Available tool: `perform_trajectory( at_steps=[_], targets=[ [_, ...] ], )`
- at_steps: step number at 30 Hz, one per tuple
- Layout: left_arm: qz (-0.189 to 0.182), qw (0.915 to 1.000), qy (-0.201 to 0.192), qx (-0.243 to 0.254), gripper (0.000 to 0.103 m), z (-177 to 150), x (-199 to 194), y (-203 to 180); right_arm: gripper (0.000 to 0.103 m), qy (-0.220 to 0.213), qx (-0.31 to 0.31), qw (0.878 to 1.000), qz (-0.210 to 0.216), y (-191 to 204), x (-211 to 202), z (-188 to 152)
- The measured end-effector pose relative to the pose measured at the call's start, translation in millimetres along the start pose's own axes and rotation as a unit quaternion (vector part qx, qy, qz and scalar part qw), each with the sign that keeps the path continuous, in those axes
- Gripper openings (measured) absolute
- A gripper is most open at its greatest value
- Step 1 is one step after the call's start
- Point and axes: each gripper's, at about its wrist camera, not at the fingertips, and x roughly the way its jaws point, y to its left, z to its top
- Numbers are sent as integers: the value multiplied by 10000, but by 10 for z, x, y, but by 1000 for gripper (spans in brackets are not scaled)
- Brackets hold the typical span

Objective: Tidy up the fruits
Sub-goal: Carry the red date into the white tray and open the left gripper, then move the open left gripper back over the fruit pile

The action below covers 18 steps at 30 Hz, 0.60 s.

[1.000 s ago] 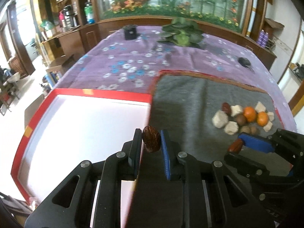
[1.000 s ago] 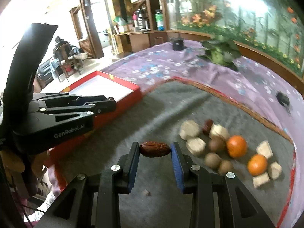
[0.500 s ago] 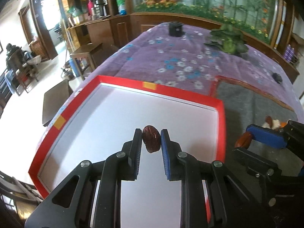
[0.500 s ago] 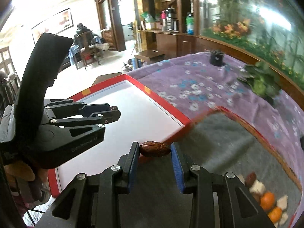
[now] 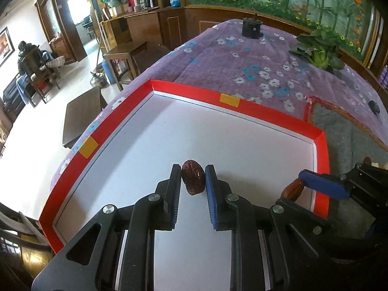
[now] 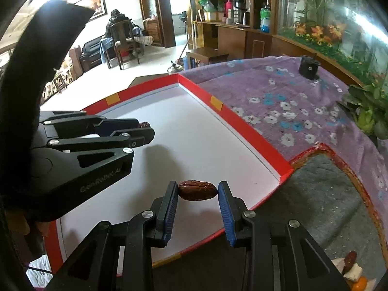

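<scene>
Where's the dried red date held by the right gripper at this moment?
In the right wrist view the dried red date sits crosswise in the right gripper, over the red-rimmed white tray near its corner.

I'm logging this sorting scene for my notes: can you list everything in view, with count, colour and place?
dates: 2, dark reddish brown, one in each claw above the tray
tray: 1, red rim, white floor, on the tablecloth
tablecloth: 1, purple with flowers, covers the table
mat: 1, grey, right of the tray
fruit pile: 1, orange, brown and pale pieces, on the mat's near corner
plant: 1, green, far right
black cylinder: 1, far table end
left claw: black, blue pads
right claw: same
</scene>
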Motion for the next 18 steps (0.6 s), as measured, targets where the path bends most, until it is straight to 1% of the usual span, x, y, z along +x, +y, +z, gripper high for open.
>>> perform_trajectory(
  at_steps=[5, 6, 8, 10, 11, 12, 13, 14, 16, 18],
  targets=[
    [52, 9999, 77, -44, 19, 9, 26, 13, 33, 23, 35, 9999, 94, -4, 45, 9],
    [59, 9999, 108, -79, 19, 12, 40, 22, 35, 17, 30, 9999, 112, 0, 47, 14],
    [56, 9998, 135, -164, 19, 12, 47, 51, 44, -6, 39, 9998, 212, 13, 38, 13],
    [94, 9997, 109, -196, 20, 10, 33, 62, 46, -13, 20, 9998, 180, 35, 17, 5],
    [120, 9997, 90, -200, 22, 8, 24, 62, 46, -30, 9, 9999, 150, 39, -6, -3],
    [168, 9996, 58, -199, 25, 3, 6, 58, 46, -51, 16, 9999, 143, 38, -27, -8],
    [213, 9996, 5, -204, 36, -3, -18, 53, 46, -78, 54, 9998, 150, 26, -64, -20],
    [248, 9995, -54, -209, 52, -7, -40, 46, 46, -92, 83, 9998, 158, 18, -89, -28],
    [288, 9991, -208, -219, 61, -11, -109, 27, 46, -155, 163, 9996, 161, -11, -176, -54],
    [301, 9988, -331, -203, 61, -6, -194, -11, 46, -233, 226, 9994, 130, -44, -276, -87]
  ],
)
